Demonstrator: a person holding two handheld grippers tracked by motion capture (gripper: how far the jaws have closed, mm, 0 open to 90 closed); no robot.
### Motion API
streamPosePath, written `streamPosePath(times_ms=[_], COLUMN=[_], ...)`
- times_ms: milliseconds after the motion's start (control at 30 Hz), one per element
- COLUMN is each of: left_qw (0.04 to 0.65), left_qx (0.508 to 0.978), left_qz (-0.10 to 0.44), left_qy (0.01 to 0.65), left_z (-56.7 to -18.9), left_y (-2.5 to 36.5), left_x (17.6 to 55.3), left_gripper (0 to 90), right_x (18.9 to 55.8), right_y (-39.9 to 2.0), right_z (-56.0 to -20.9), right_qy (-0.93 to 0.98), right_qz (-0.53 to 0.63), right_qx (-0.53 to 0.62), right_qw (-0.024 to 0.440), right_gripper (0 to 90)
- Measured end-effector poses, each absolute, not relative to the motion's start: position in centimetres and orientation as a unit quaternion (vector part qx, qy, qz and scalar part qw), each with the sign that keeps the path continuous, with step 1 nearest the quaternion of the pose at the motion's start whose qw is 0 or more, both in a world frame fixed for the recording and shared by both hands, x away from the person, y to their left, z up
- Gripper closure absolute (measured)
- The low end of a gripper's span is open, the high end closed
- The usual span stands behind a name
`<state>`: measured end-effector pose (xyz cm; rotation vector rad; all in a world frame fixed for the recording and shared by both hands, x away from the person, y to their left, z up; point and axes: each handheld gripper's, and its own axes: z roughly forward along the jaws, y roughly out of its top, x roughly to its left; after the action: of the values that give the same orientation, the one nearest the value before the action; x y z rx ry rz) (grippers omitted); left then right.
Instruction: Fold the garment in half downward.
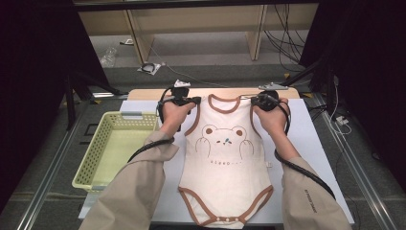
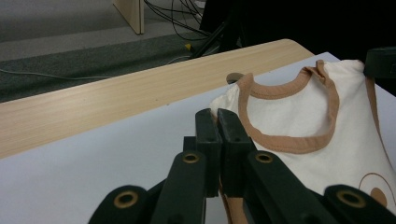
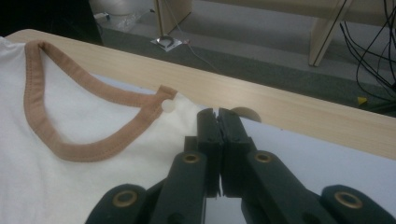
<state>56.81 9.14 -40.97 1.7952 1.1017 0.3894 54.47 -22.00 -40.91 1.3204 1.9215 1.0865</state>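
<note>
basket (image 1: 98, 158) blocks left, right side open

Soft matt cloth bodysuit (image 1: 225, 158), ribbed brown trim; perforated plastic basket (image 1: 95, 158); smooth wood-grain table edge (image 2: 93, 100).

We see the bodysuit (image 1: 225, 163) flat on the desk (image 1: 311, 143); the basket (image 1: 112, 148) to its left; our grippers at its shoulders.
</note>
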Motion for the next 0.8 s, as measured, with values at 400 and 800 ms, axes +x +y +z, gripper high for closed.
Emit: streamPosePath(times_ms=[400, 800], left_qw=[0.498, 0.504], left_qx=[0.726, 0.723], left_qz=[0.171, 0.170], left_qy=[0.443, 0.442], left_z=[-40.1, -40.0], left_y=[9.2, 9.2], left_x=[56.7, 56.5], left_gripper=[87.9, 87.9], right_x=[54.5, 54.4], right_y=[-22.1, -22.1], right_z=[-40.2, -40.3], right_qy=[0.711, 0.710], right_qz=[0.414, 0.417], right_qx=[0.488, 0.488], right_qw=[0.290, 0.290], right_gripper=[89.2, 89.2])
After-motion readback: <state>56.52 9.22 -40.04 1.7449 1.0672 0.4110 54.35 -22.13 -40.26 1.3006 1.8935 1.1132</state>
